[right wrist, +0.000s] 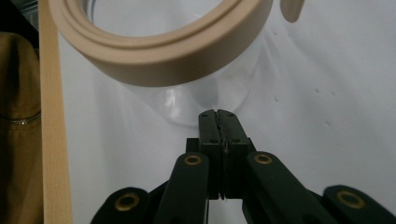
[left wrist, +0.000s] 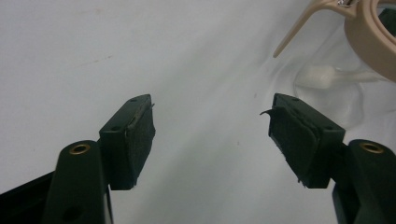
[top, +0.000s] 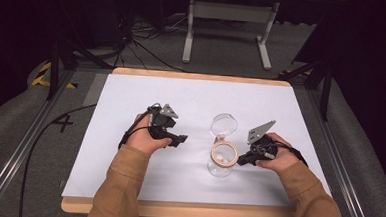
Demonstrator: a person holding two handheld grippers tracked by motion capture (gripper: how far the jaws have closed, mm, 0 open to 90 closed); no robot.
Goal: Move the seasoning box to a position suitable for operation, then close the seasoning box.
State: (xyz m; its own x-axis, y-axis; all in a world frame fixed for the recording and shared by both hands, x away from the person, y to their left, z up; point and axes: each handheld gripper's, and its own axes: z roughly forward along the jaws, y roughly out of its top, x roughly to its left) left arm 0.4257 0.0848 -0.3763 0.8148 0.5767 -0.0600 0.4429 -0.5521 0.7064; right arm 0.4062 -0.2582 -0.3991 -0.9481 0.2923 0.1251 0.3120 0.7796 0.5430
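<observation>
A clear glass jar (top: 221, 165) with a beige ring (top: 224, 154) around its mouth stands right of the table's centre. Its round glass lid (top: 223, 124) is swung back behind it, and small white pieces (top: 221, 158) lie inside. My right gripper (top: 240, 161) sits just right of the jar, jaws pressed together with nothing between them. In the right gripper view its tips (right wrist: 218, 116) are close to the glass wall below the beige ring (right wrist: 163, 51). My left gripper (top: 182, 139) hovers left of the jar, open and empty (left wrist: 212, 126), with the jar's rim (left wrist: 369, 37) ahead to its right.
A white sheet (top: 128, 160) covers the wooden table top, whose edge (top: 175, 210) runs along the near side. Metal rails (top: 23, 149) flank the table. A white stand (top: 230, 20) and cables lie on the floor beyond it.
</observation>
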